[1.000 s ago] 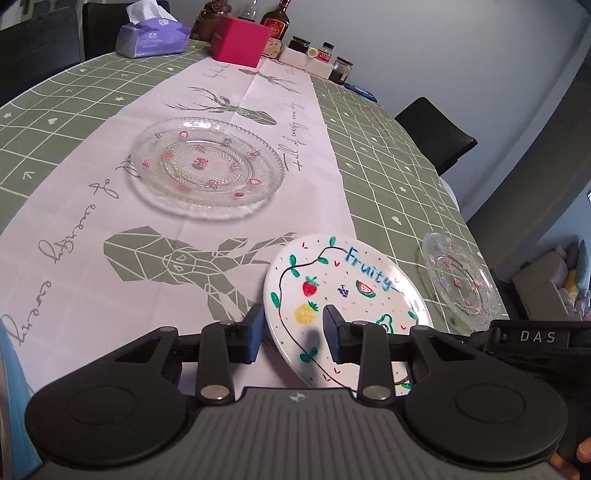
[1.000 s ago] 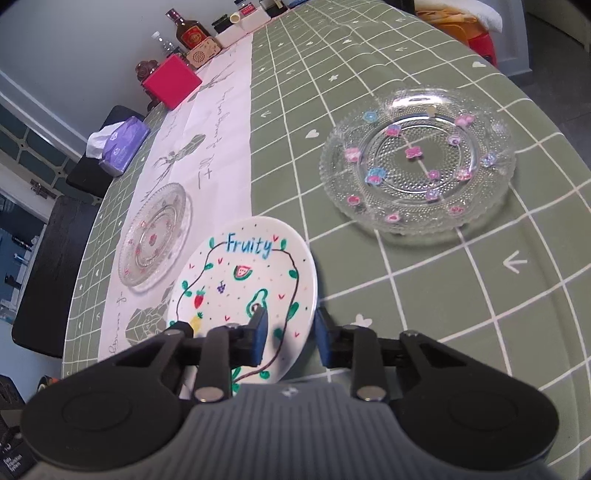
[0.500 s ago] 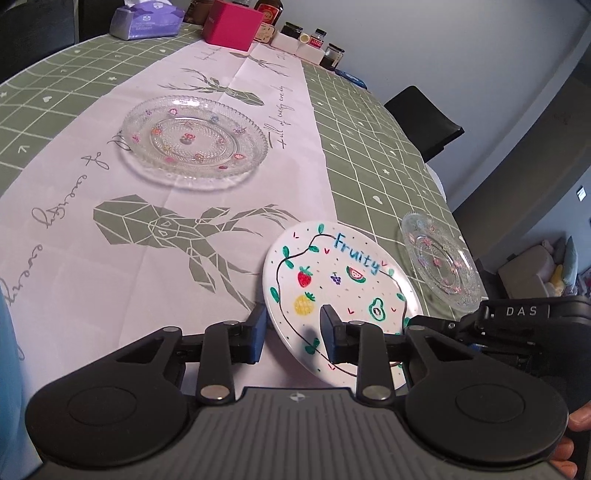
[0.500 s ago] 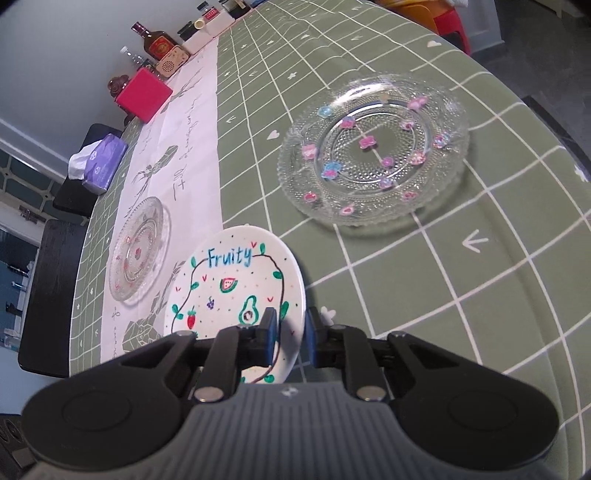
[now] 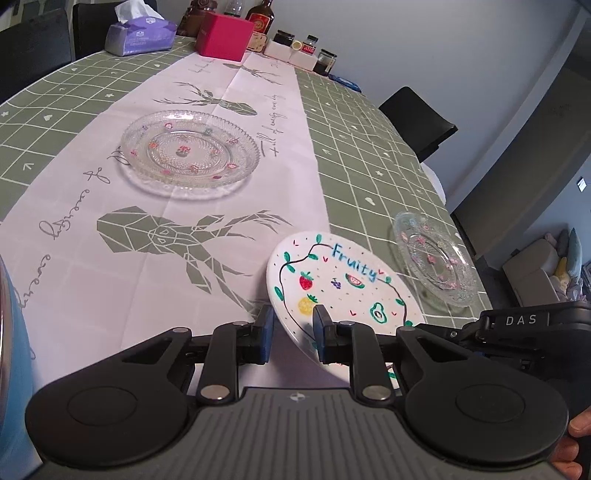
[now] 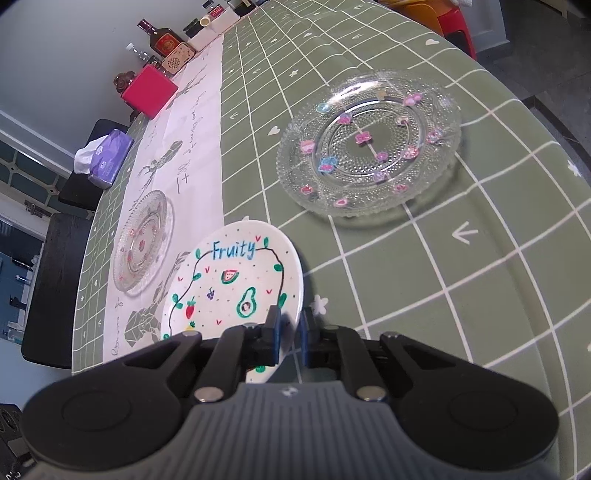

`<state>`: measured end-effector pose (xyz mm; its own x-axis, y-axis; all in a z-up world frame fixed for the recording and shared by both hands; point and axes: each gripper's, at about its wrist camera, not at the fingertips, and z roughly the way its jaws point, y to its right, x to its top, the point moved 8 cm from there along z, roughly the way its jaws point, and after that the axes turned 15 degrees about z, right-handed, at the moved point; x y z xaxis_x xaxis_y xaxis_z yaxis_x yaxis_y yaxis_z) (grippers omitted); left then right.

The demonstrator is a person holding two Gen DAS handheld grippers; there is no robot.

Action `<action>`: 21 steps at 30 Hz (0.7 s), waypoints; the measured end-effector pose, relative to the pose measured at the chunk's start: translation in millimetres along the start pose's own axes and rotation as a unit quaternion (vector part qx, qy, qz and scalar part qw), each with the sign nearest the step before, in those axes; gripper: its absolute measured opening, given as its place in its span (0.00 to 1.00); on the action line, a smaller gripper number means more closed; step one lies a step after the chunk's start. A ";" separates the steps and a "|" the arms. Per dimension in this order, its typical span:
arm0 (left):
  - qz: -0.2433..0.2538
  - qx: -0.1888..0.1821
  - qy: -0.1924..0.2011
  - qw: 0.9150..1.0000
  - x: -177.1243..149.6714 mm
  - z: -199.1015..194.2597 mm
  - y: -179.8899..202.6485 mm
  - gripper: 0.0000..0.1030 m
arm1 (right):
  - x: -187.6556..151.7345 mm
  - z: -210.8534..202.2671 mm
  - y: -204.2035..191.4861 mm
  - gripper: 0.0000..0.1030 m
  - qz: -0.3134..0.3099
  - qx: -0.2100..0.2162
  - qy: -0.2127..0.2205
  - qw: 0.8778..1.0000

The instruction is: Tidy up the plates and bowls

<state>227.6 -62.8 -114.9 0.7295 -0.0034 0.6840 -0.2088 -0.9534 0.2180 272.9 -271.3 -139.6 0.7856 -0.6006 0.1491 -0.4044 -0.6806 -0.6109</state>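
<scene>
In the left wrist view, the left tongs are being held low over the bench, and their jaws have just been closing; the near left rim of the white "Fruity" plate is being straddled by the two blue pads, one under the rim and one over it, though whether the pads are pressing on it cannot be told. The plate is being seen tilted, with its far edge lifted off the white deer-print runner. A large glass plate is lying on the runner well ahead of the left tongs and to their left, and a smaller glass plate is lying on the green checked cloth just beyond the white plate, to the right. The body of the right tongs is being seen at the right edge, with a fingertip of the person below it. At the far end of the bench a pink box, a tissue pack and some jars are standing. In the right wrist view, the right tongs have also just been closing and are now narrow, with the near right rim of the white "Fruity" plate being pinched between their pads. The flowered glass plate is lying ahead of these tongs and to their right, apart from the white plate, while the other glass plate is lying to the left on the runner.
</scene>
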 end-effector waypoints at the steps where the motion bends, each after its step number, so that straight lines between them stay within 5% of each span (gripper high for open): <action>1: -0.001 -0.003 0.001 1.000 -0.8 -2.5 1.8 0.24 | -1.5 -2.7 2.0 0.09 0.001 -0.001 -0.001 1.000; 21: -0.013 -0.071 -0.015 0.997 -52.3 -43.3 30.5 0.20 | -52.5 -57.6 42.9 0.10 0.005 0.013 -0.004 1.000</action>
<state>154.9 -78.7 -113.9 0.7549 0.0097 0.6558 -0.2775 -0.9012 0.3328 187.4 -293.2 -128.9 0.7857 -0.6033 0.1368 -0.3999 -0.6640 -0.6319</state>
